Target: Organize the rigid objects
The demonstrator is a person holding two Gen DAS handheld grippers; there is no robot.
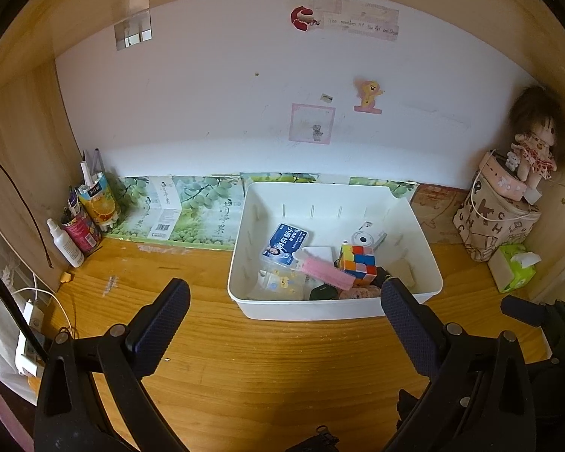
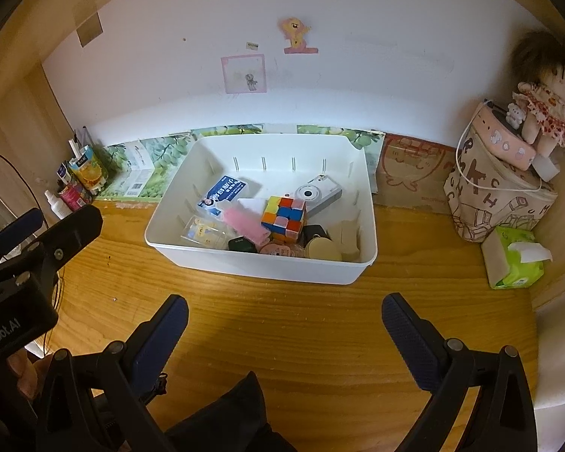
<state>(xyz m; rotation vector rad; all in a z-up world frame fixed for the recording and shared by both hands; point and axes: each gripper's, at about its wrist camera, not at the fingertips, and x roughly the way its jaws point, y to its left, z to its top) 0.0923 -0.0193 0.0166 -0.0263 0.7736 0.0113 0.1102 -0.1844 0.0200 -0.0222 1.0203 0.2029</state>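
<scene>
A white plastic bin (image 1: 320, 310) (image 2: 252, 263) stands on the wooden desk near the back wall. Inside lie a colourful puzzle cube (image 1: 358, 263) (image 2: 284, 218), a small white camera (image 1: 365, 239) (image 2: 318, 194), a blue-and-white box (image 1: 284, 245) (image 2: 222, 192), a pink comb-like piece (image 1: 326, 273) (image 2: 245, 224), a clear packet (image 2: 203, 233), a round gold lid (image 2: 322, 250) and some dark items. My left gripper (image 1: 284, 320) is open and empty, in front of the bin. My right gripper (image 2: 284, 324) is open and empty, also in front of it.
A cup of pens (image 1: 96, 199) and a spray bottle (image 1: 66, 243) stand at the back left. A patterned pouch with a doll (image 2: 501, 196) and a green tissue pack (image 2: 516, 260) stand at the right. Cables (image 1: 37, 301) lie at the left edge. A dark cloth (image 2: 226, 422) lies near the front.
</scene>
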